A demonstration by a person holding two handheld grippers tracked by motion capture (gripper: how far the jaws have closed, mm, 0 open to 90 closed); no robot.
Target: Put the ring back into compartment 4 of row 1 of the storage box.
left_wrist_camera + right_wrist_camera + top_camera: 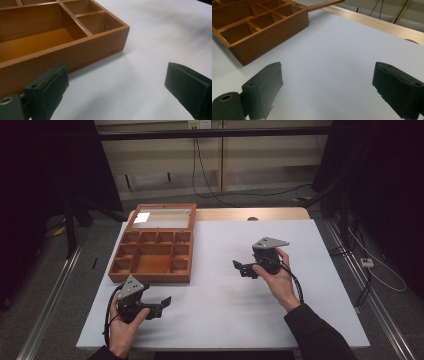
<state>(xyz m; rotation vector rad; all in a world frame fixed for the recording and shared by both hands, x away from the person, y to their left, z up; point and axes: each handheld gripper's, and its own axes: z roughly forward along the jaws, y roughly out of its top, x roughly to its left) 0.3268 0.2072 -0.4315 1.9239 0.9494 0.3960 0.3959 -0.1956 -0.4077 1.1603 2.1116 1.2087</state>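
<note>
Hovering over the white counter with both grippers spread and holding nothing: left gripper at seven o'clock, just beside the near edge of the wooden box; right gripper at three o'clock, well apart from it. Sitting at ten o'clock with lid open and compartments bare. Judging work as barely starting: nothing grasped yet, box untouched, everything remaining.

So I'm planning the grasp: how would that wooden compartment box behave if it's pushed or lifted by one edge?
The wooden box looks rigid, with thick walls and dividers, so it should not flex. It sits flat and low on the white table, so it would probably slide, not tip. Its opened glass lid may swing and looks breakable.
</note>
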